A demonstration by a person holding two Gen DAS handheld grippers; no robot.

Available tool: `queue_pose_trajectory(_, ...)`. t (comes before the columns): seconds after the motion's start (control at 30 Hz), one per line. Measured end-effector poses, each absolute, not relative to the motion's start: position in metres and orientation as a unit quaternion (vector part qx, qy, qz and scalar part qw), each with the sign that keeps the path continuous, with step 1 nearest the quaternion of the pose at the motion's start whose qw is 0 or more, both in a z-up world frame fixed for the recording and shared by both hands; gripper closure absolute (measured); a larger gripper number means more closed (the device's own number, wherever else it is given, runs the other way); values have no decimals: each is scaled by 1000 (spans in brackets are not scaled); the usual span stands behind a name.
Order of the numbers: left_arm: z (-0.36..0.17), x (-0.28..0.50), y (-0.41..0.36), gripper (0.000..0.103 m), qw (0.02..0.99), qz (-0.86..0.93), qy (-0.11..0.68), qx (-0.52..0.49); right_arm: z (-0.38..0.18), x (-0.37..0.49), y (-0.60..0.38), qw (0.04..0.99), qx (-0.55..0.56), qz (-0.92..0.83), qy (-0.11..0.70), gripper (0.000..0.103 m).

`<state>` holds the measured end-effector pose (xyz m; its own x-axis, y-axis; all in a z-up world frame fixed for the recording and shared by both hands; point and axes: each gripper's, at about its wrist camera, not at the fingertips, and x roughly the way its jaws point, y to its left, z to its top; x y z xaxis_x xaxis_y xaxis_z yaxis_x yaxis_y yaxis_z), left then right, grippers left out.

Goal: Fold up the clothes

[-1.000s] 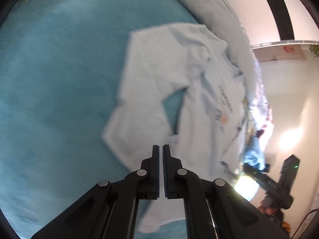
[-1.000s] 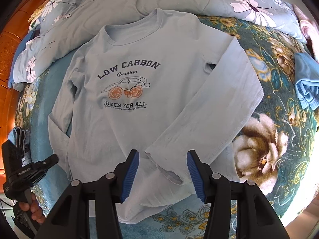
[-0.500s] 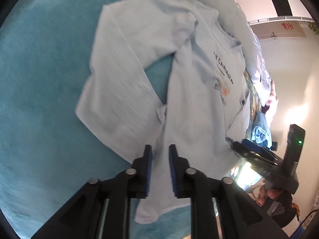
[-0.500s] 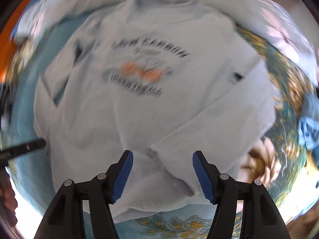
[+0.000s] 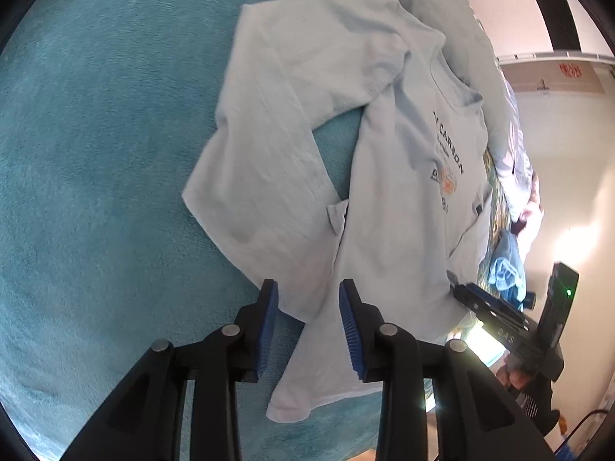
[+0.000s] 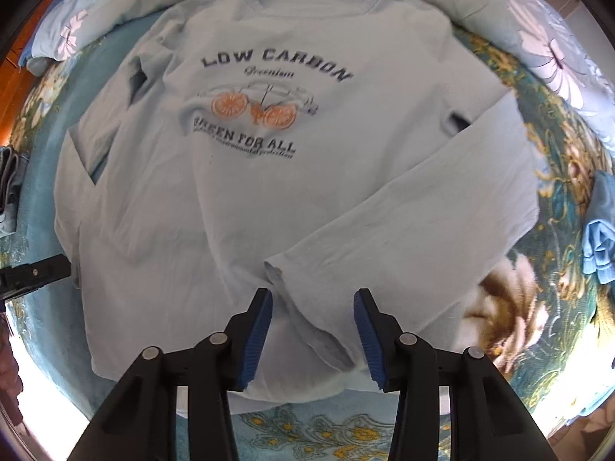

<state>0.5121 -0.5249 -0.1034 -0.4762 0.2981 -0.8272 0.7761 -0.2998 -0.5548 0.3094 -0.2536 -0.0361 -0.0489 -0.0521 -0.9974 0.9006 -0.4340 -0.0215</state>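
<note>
A pale blue long-sleeved shirt (image 6: pixel 238 199) with a "LOW CARBON" print lies face up on the teal bedspread (image 6: pixel 307 434). Its right sleeve (image 6: pixel 415 223) is folded across the lower body, cuff near the hem. My right gripper (image 6: pixel 313 299) is open just above that cuff, holding nothing. In the left wrist view the shirt (image 5: pixel 392 207) shows from the side, its left sleeve (image 5: pixel 269 153) bent beside the body. My left gripper (image 5: pixel 305 292) is open above the lower end of that sleeve, empty.
A floral quilt (image 6: pixel 538 38) is bunched along the head of the bed. A crumpled blue garment (image 6: pixel 599 238) lies at the right edge, also in the left wrist view (image 5: pixel 505 269). Folded clothes (image 6: pixel 9 180) sit at the left. Plain teal blanket (image 5: pixel 96 192) spreads left.
My left gripper has opened from shut and moved in over the left sleeve. My right gripper stayed open and moved closer over the right cuff.
</note>
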Motion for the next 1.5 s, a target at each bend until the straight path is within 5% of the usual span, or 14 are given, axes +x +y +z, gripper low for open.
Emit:
queue_pose_trajectory(0.2,-103,507,-518,64,198,-643,573,468,-43,303,-246,383,577,-608,389,57)
queue_pose_trajectory(0.27,-103,504,-515,64,201,-642,574,467,-45,305,-245,390,578,-598,396,73)
queue_pose_trajectory(0.3,-103,502,-513,64,203,-642,574,466,-46,305,-244,394,578,-593,398,89)
queue_pose_trajectory(0.4,-102,499,-508,64,211,-639,576,464,-44,300,-241,399,587,-590,385,96)
queue_pose_trajectory(0.97,-86,484,-500,63,295,-616,584,438,76,59,-171,242,466,-768,366,97)
queue_pose_trajectory(1.5,-77,493,-483,57,356,-596,573,436,58,-30,-108,166,493,-774,361,97)
